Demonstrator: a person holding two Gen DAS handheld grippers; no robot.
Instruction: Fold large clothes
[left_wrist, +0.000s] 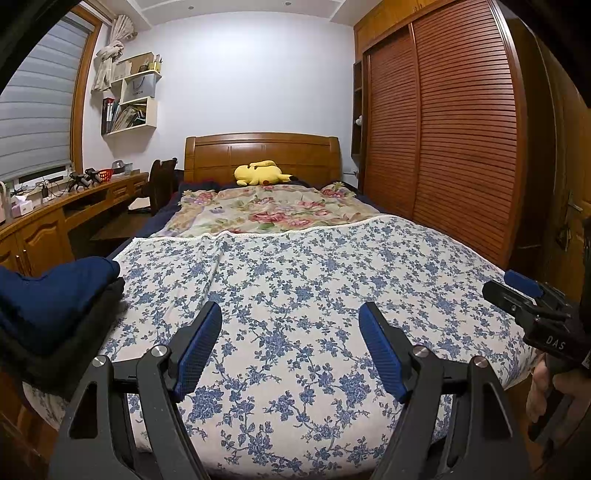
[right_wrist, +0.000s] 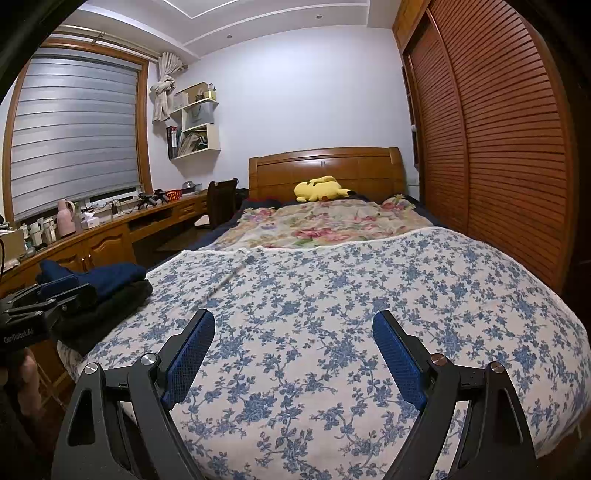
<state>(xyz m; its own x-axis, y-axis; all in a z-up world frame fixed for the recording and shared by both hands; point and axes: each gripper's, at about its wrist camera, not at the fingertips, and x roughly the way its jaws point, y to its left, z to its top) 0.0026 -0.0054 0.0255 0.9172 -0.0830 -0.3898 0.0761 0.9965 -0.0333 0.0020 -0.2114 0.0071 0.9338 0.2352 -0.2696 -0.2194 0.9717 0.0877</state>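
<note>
At the lower left of both views, a stack of folded clothes sits on the near left corner of the bed: a navy garment (left_wrist: 55, 295) on top of a black garment (left_wrist: 74, 339). In the left wrist view the stack lies left of the left gripper (left_wrist: 290, 325), outside its jaws and apart from them. Those jaws stand spread, with only the blue-flowered sheet (left_wrist: 295, 280) showing between the blue pads. In the right wrist view the stack lies further off at the left, beyond the left gripper's body, and the right gripper (right_wrist: 293, 332) has its jaws spread wide over bare sheet, nothing between them.

Moving rightward, the sheet lies flat and broad across the middle of both frames, with a light crease running up from the centre. Its far edge, trimmed in white, crosses the frame above the jaws, meeting a pink-flowered blanket (left_wrist: 273, 210). Beyond that a yellow plush toy (left_wrist: 260, 173) rests against the wooden headboard (left_wrist: 262, 151). Along the left runs a wooden counter (right_wrist: 110, 229) under the window, and a slatted wardrobe (left_wrist: 454, 140) stands close by the bed's right edge.
</note>
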